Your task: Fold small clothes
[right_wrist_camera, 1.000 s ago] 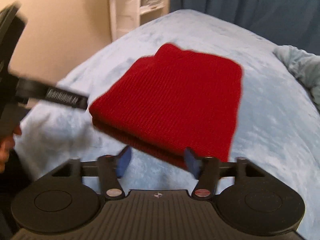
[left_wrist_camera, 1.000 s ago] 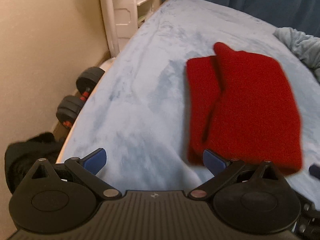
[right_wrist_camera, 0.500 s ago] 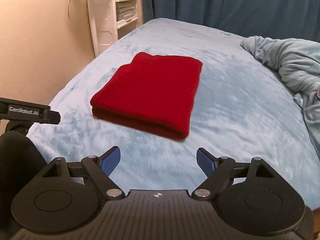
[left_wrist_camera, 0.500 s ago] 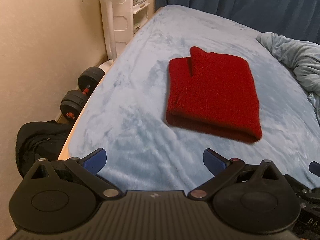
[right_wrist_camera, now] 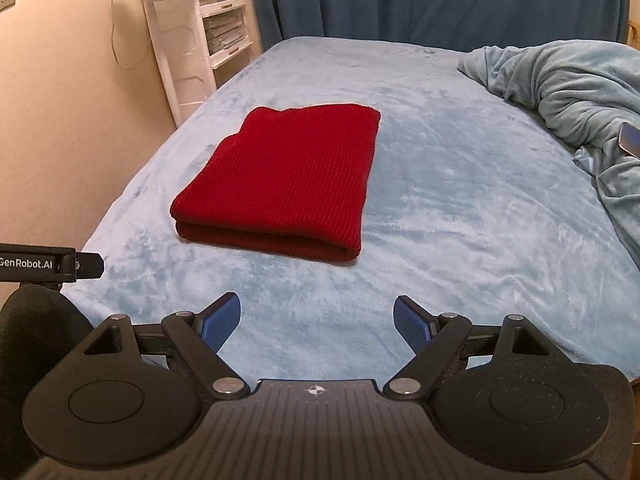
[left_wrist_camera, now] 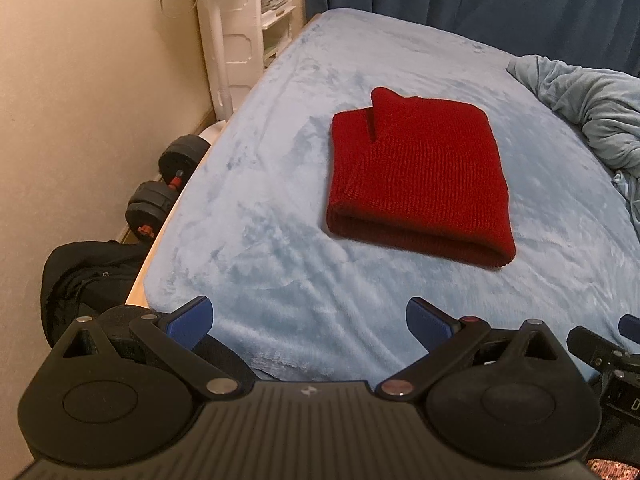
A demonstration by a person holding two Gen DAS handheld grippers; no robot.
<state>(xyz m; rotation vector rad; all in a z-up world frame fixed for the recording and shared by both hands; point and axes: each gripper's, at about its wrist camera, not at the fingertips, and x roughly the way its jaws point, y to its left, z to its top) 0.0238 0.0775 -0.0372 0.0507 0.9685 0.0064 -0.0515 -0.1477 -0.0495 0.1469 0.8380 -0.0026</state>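
Red knit garment [left_wrist_camera: 416,176] lies folded on bed [left_wrist_camera: 280,240]. My left tool [left_wrist_camera: 308,320] and right tool [right_wrist_camera: 316,322] gape wide, empty (both short of garment).

A bed covered in pale blue plush fleece [right_wrist_camera: 440,208] is carrying a folded red knitted garment [right_wrist_camera: 288,176] and a crumpled grey-blue blanket [right_wrist_camera: 560,92].

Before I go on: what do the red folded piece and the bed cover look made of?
Red folded garment: looks like a thick rib knit, wool or acrylic, matte; fine parallel ridges show across the top. Light blue bed cover: seems a plush fleece with a soft sheen; brushed streaks and shading show in the nap.
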